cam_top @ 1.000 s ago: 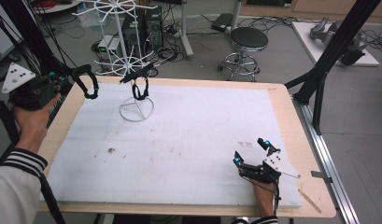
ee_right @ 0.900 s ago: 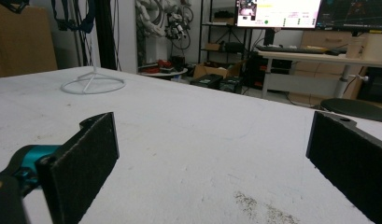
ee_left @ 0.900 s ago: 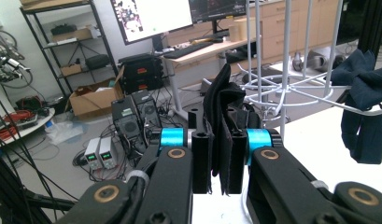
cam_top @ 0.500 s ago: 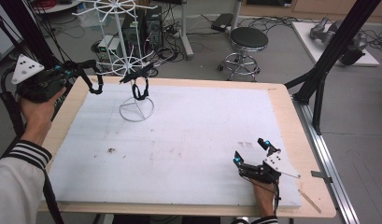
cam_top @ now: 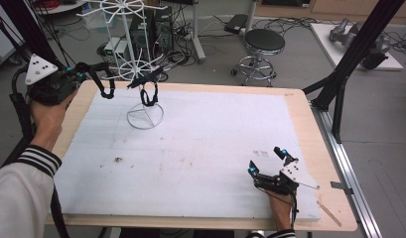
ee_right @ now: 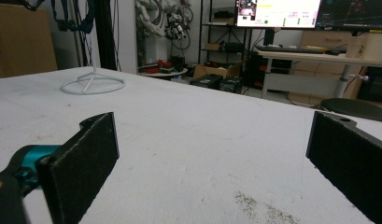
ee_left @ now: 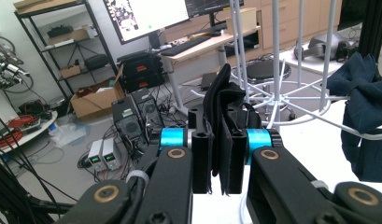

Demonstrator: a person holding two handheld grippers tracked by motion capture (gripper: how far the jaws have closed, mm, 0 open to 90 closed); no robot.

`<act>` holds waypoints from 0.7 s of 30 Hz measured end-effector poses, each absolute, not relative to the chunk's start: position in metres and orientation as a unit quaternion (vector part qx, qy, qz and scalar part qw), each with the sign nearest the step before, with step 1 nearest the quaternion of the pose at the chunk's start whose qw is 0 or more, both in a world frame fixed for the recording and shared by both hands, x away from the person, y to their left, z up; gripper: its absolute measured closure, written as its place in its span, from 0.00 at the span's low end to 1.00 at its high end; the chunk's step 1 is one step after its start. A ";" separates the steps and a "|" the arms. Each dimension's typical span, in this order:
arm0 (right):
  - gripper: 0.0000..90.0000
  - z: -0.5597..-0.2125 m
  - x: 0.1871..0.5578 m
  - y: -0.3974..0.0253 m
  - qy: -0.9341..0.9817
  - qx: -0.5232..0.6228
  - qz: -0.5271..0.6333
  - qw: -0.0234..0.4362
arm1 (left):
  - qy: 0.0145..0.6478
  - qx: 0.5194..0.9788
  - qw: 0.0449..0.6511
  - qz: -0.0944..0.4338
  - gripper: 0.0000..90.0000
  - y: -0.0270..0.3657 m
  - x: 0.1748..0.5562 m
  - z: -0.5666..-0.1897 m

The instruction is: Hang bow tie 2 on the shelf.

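Note:
A white wire rack point(cam_top: 145, 116) stands at the table's far left, with a dark blue cloth point(cam_top: 150, 94) hanging from one of its arms. My left gripper point(cam_top: 85, 73) is held in the air just left of the rack, shut on a black cloth piece point(cam_top: 106, 85) that dangles from it. In the left gripper view, that black cloth piece point(ee_left: 222, 116) is pinched between the jaws of the left gripper point(ee_left: 220, 158), and the dark blue cloth point(ee_left: 361, 116) hangs on the rack point(ee_left: 277, 93) at the right. My right gripper point(cam_top: 265, 158) rests on the table near the front right, open; the right gripper point(ee_right: 216, 158) has nothing between its fingers.
The white table mat point(cam_top: 210, 139) has small dark specks point(cam_top: 118, 159) near the left. A black stool point(cam_top: 262, 42) and black frame legs point(cam_top: 339, 84) stand beyond the table. The rack's base ring point(ee_right: 93, 85) lies far ahead in the right gripper view.
My left gripper has moved right and slightly up toward the rack, carrying the black cloth piece. The right gripper has stayed put.

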State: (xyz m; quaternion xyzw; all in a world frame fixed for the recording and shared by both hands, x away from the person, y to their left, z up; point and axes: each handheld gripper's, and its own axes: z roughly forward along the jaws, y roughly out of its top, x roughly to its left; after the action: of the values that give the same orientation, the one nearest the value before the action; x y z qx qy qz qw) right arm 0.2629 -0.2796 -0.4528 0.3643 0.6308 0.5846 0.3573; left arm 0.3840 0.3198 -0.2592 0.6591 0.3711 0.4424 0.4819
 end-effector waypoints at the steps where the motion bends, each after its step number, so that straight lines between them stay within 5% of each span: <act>1: 0.02 -0.453 0.263 -0.279 0.631 0.365 0.585 0.356 | 0.372 0.659 0.483 0.441 0.94 0.319 0.385 -0.259; 21: 0.02 -0.453 0.263 -0.280 0.629 0.367 0.587 0.355 | 0.362 0.677 0.472 0.433 0.94 0.295 0.395 -0.260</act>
State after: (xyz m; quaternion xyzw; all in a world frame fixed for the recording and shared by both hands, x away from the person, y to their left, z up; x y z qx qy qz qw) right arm 0.2629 -0.2800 -0.4530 0.3665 0.6287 0.5867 0.3553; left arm 0.3955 0.2946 -0.2597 0.6771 0.3624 0.4326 0.4723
